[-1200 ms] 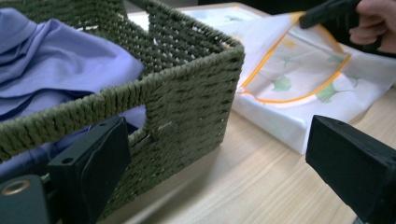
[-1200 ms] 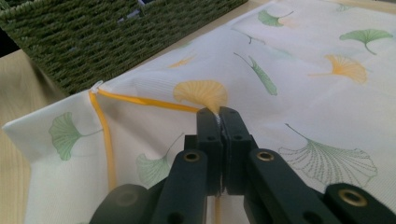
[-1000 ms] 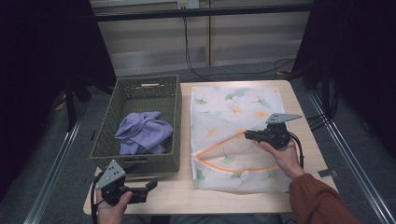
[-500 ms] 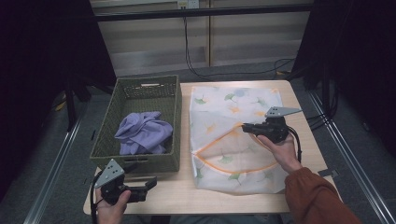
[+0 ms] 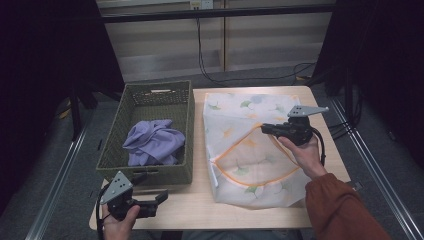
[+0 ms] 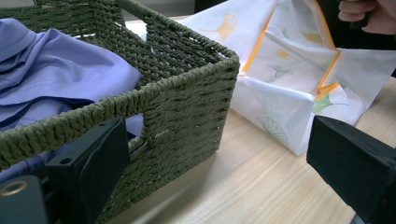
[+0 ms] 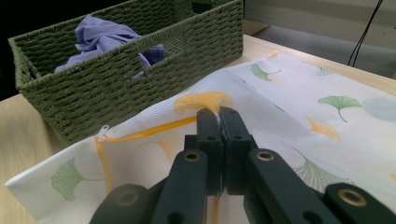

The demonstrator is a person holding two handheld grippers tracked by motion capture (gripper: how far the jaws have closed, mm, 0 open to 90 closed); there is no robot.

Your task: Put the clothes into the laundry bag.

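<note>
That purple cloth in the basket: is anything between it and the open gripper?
Yes. The basket's near woven wall stands between the left gripper and the cloth. The top is open, so it could probably reach in from above.

Greens, lilac and orange on pale wood

We saw a white mesh bag printed with green and orange ginkgo leaves and edged in orange, a dark green woven basket holding lilac cloth, a light wooden bench, and an orange-brown sleeve.
</note>
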